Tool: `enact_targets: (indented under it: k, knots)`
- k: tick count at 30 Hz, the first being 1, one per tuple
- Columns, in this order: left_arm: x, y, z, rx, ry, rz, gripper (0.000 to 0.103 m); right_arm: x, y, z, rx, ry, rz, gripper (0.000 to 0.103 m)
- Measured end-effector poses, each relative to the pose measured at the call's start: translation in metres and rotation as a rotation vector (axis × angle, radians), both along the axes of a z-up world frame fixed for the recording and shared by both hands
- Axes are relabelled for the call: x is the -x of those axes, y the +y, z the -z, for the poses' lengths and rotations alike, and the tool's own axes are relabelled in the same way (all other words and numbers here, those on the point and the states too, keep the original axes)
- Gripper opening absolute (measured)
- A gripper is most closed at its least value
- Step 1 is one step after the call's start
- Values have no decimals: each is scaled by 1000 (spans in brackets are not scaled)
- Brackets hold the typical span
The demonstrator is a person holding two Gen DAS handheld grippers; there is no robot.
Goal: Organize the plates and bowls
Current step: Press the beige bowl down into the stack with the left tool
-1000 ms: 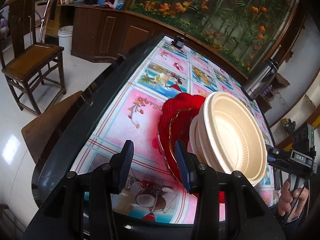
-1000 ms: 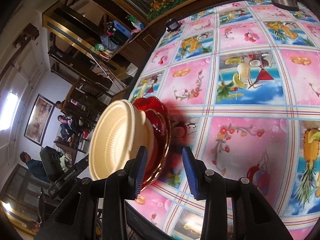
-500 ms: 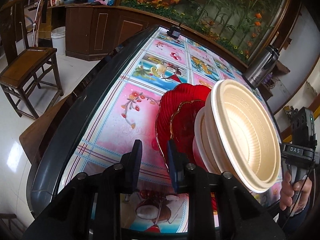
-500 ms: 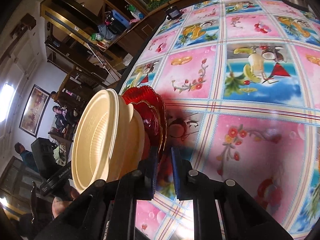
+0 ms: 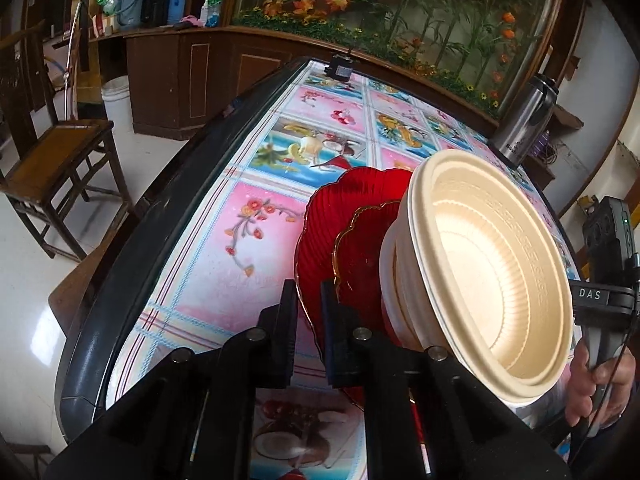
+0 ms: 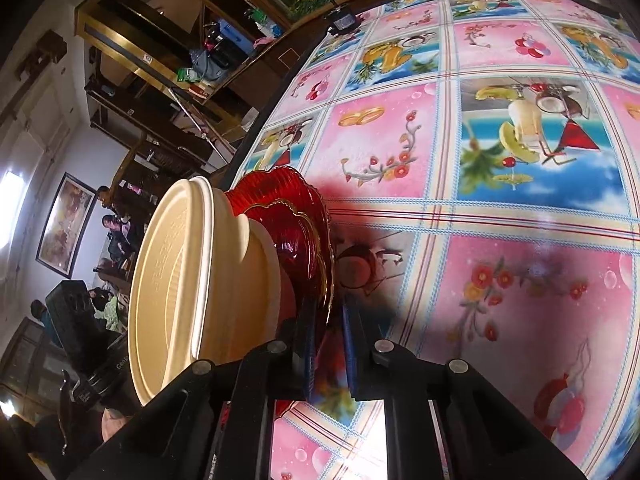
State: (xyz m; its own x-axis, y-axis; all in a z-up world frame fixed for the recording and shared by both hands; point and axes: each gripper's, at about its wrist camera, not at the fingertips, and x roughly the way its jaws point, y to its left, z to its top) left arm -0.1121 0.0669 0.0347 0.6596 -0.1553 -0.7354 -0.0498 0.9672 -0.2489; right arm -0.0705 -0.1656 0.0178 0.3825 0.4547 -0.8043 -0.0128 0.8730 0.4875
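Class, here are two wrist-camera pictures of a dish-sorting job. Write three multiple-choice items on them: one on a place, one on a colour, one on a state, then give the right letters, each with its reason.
1. Where does the steel flask stand?
A. at the table's far end
B. on the wooden chair
C. inside the top bowl

2. What colour are the plates under the bowls?
A. blue
B. red
C. green

3. How do the left gripper's jaws stand?
A. wide open over the bowls
B. shut on the plate rim
C. shut on the flask

Key:
1 A: the steel flask stands on the table beyond the stack.
2 B: the cream bowls sit on the small plate, gold-edged, and it on the large plate; both are red.
3 B: the left gripper has the large plate's rim between its closed jaws.
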Motion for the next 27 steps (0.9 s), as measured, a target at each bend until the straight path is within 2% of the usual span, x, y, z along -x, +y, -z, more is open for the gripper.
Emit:
enact_targets:
  k: [9, 20, 27]
  knots:
    - [-18, -38, -14, -5, -7, 61, 8, 12, -39, -16, -24, -27, 69, 11]
    - [-56, -127, -19, -2, 6, 190, 8, 32, -131, -44, -7, -81, 229, 11]
    - [-77, -179, -15, -7, 32, 242, 8, 45, -183, -46, 0, -89, 324, 11]
